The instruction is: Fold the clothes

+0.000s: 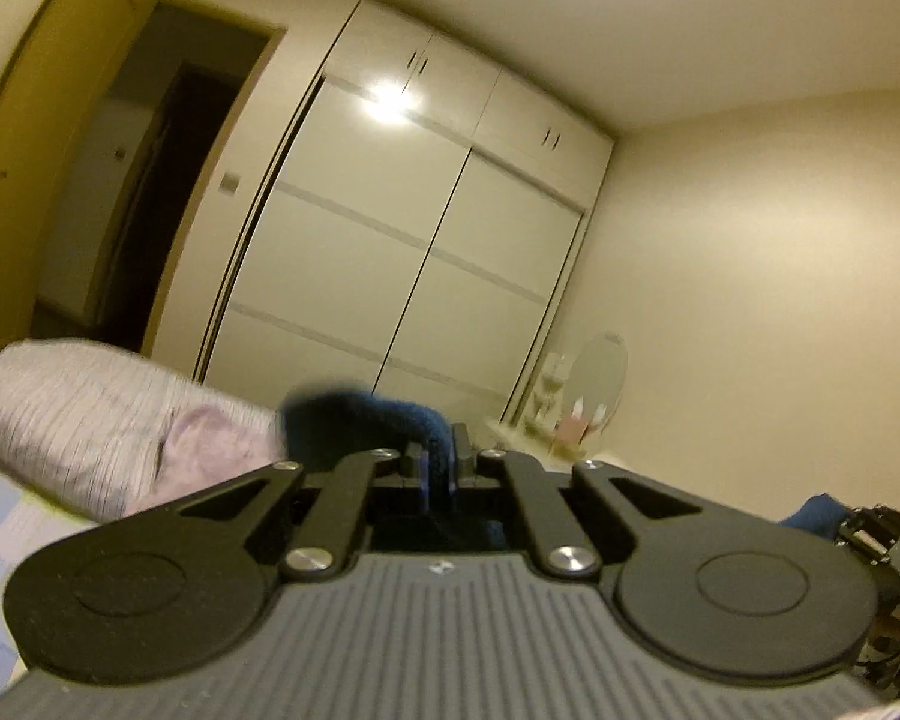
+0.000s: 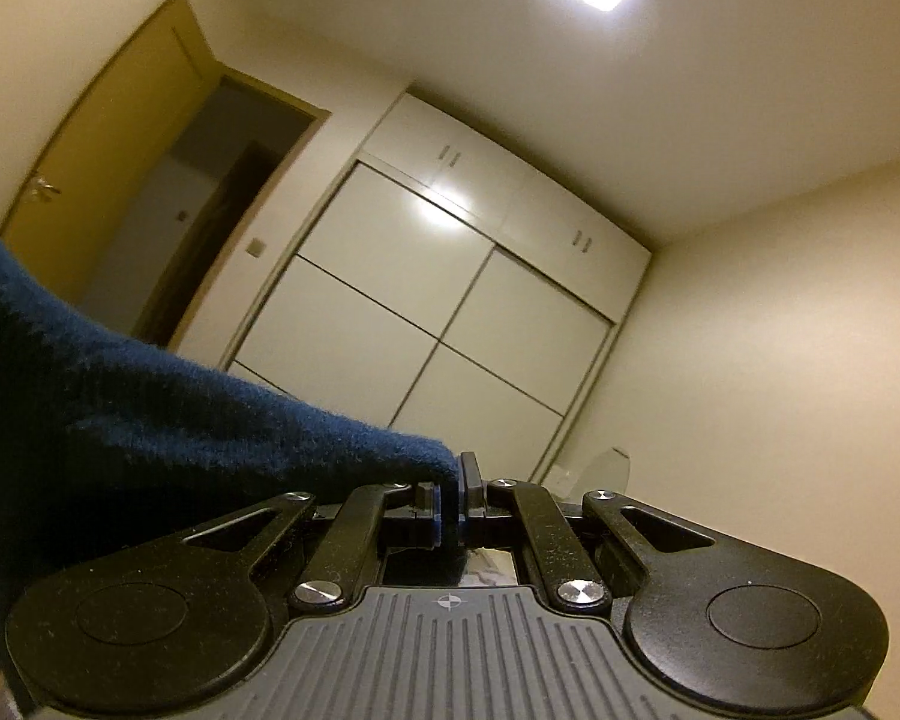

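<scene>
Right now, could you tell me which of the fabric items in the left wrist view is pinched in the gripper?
The dark blue garment: its fuzzy edge sits between the closed left gripper. The striped pale bedding and pink cloth lie behind it, untouched.

The wardrobe [image 1: 402, 252] is cream-white with pale grey bands across its doors. Left of the wardrobe stands an ochre-brown door [image 2: 108, 144]. Below the wardrobe, a dark navy fuzzy garment [image 2: 150, 420] meets the black left claw [image 1: 440, 468] and black right claw [image 2: 450, 510]; a grey-striped pillow [image 1: 72, 414] lies left.
</scene>
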The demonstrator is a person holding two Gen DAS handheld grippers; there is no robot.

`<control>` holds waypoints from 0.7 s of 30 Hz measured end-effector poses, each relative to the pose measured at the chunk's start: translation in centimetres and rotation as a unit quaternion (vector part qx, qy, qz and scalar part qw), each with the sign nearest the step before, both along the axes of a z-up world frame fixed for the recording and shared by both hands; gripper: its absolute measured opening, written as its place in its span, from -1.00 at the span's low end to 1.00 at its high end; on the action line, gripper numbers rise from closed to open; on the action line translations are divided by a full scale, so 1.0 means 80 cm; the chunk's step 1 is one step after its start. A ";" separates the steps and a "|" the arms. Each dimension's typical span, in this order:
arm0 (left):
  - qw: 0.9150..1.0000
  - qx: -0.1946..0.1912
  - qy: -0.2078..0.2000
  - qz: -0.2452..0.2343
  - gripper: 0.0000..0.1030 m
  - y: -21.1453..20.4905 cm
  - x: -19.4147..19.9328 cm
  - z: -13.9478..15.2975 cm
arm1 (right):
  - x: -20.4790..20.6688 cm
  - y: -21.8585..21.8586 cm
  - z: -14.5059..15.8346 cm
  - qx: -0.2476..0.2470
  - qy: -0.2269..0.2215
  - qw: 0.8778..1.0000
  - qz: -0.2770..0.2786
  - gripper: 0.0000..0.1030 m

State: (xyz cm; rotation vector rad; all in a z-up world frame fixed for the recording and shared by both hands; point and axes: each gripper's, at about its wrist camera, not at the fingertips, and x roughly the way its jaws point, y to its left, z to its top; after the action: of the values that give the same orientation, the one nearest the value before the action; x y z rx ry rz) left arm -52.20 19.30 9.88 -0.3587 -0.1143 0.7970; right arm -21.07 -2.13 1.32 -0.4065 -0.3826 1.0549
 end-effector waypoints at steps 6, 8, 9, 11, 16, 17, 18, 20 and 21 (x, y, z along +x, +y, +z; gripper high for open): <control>1.000 -0.009 0.024 0.005 -0.94 0.047 0.040 0.007 | 0.031 0.044 0.040 0.029 0.005 0.999 0.012 -0.95; 0.998 -0.047 0.033 0.010 -0.94 0.091 0.066 -0.017 | 0.047 0.075 0.036 0.002 0.016 1.000 0.012 -0.95; 0.996 -0.072 0.048 0.015 -0.94 0.119 0.083 -0.035 | 0.057 0.096 0.030 -0.022 0.024 0.999 0.010 -0.95; 0.985 -0.145 0.088 0.025 -0.92 0.179 0.123 -0.086 | 0.091 0.154 0.000 -0.091 0.069 0.994 -0.001 -0.95; 0.926 -0.314 0.204 0.043 -0.82 0.285 0.205 -0.222 | 0.188 0.302 -0.110 -0.310 0.203 0.928 -0.035 0.12; 0.919 -0.323 0.222 0.051 -0.78 0.287 0.211 -0.241 | 0.206 0.319 -0.132 -0.338 0.231 0.911 -0.042 0.12; 0.911 -0.332 0.239 0.058 -0.61 0.288 0.216 -0.260 | 0.221 0.327 -0.151 -0.352 0.259 0.898 -0.050 0.12; 0.893 -0.358 0.266 0.069 -0.49 0.287 0.219 -0.292 | 0.248 0.332 -0.172 -0.360 0.302 0.881 -0.061 0.12; 0.884 -0.370 0.277 0.073 -0.49 0.281 0.217 -0.307 | 0.255 0.321 -0.186 -0.362 0.321 0.873 -0.062 0.12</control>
State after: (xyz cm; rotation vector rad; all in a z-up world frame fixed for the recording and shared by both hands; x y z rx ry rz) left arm -34.84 41.79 -14.66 -0.8344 0.7323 1.0495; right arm -0.69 23.56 -13.57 -0.6988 0.6578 1.1152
